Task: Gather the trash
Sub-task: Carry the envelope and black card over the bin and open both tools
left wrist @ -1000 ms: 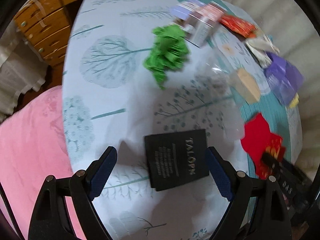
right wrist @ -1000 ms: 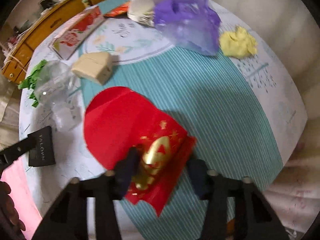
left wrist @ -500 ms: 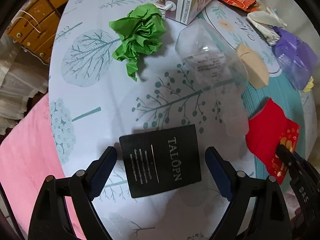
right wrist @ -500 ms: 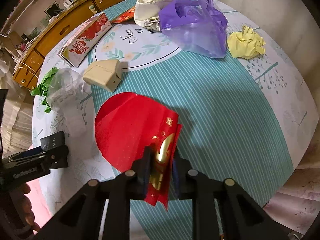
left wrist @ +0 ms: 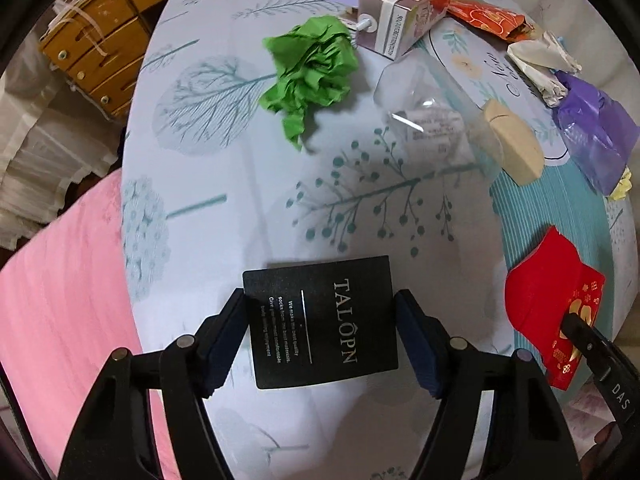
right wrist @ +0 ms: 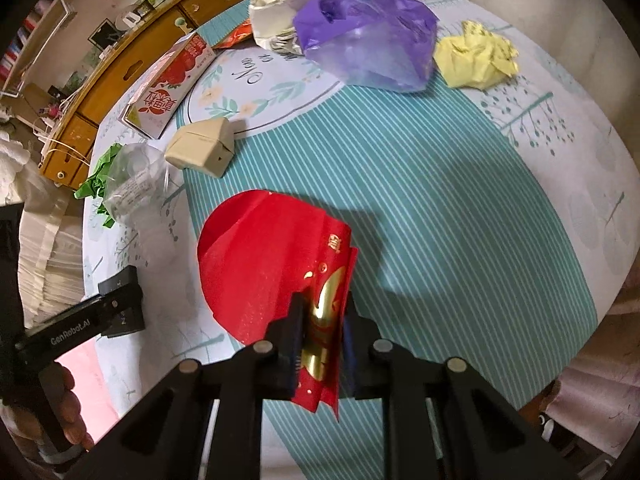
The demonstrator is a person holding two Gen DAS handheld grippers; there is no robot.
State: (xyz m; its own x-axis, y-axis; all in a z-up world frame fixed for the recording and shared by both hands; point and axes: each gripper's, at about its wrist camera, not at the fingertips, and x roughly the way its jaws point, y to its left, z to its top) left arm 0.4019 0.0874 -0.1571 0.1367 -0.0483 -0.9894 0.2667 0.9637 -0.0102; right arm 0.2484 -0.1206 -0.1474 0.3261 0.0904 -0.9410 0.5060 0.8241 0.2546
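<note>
Low over the worktop (left wrist: 224, 168), the left gripper (left wrist: 320, 336) pinches a black card (left wrist: 322, 320) by its side edges between its fingers. Beside it, the right gripper (right wrist: 322, 344) reaches in level, fingers clamped on a red envelope's (right wrist: 272, 264) near end.

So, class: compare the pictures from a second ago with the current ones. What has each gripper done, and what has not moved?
The left gripper has closed in from wide open until its pads meet the sides of the black card. The right gripper has shut on the red envelope, pinching and folding its gold-printed end. The green paper, carton, purple bag and yellow paper have stayed put.
</note>
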